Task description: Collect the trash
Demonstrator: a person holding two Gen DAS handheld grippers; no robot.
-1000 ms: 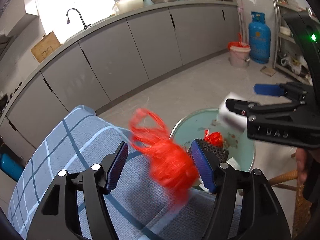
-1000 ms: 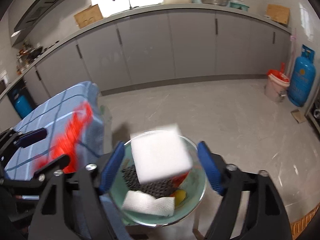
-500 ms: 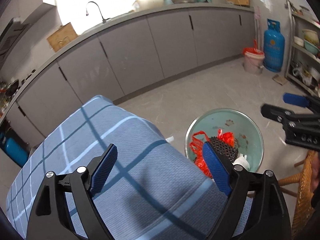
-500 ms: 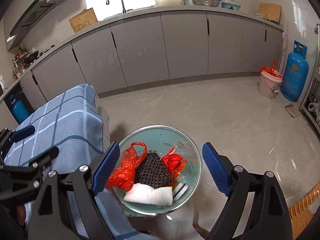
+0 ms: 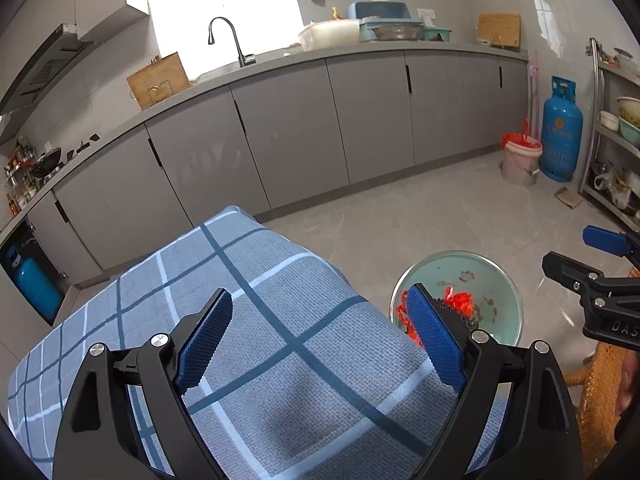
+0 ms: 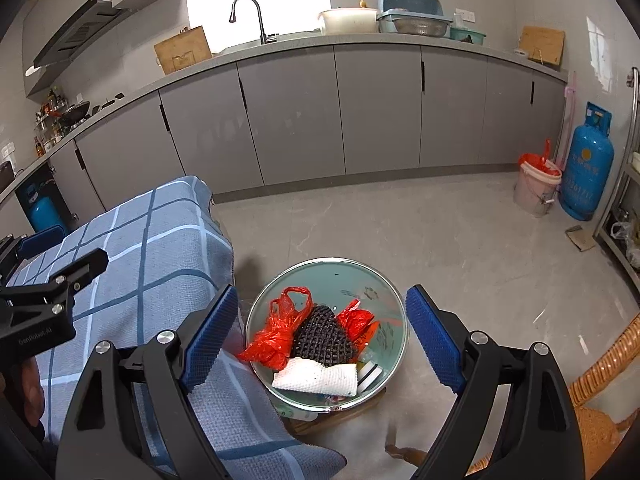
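A pale green basin [image 6: 360, 276] stands low beside the table and holds the trash: a red plastic bag [image 6: 276, 330], a black mesh net [image 6: 322, 338], a second red bag [image 6: 356, 320] and a white paper towel [image 6: 316, 376]. My right gripper [image 6: 322, 344] is open and empty above the basin. My left gripper [image 5: 320, 340] is open and empty above the blue checked tablecloth [image 5: 248, 280]. In the left wrist view the basin [image 5: 480, 276] sits to the right, partly hidden by my right finger, with red bag [image 5: 460, 302] showing.
Grey kitchen cabinets [image 6: 380, 108] run along the back wall with a sink tap [image 6: 248, 12]. A blue gas cylinder [image 6: 586, 164] and a white bucket [image 6: 536, 188] stand at the right. A wicker chair [image 6: 596, 412] is at the lower right, and a metal shelf rack [image 5: 616, 128] stands far right.
The red bag and the white paper towel left my grippers and dropped into the basin. Both grippers have since pulled back and risen, still open.
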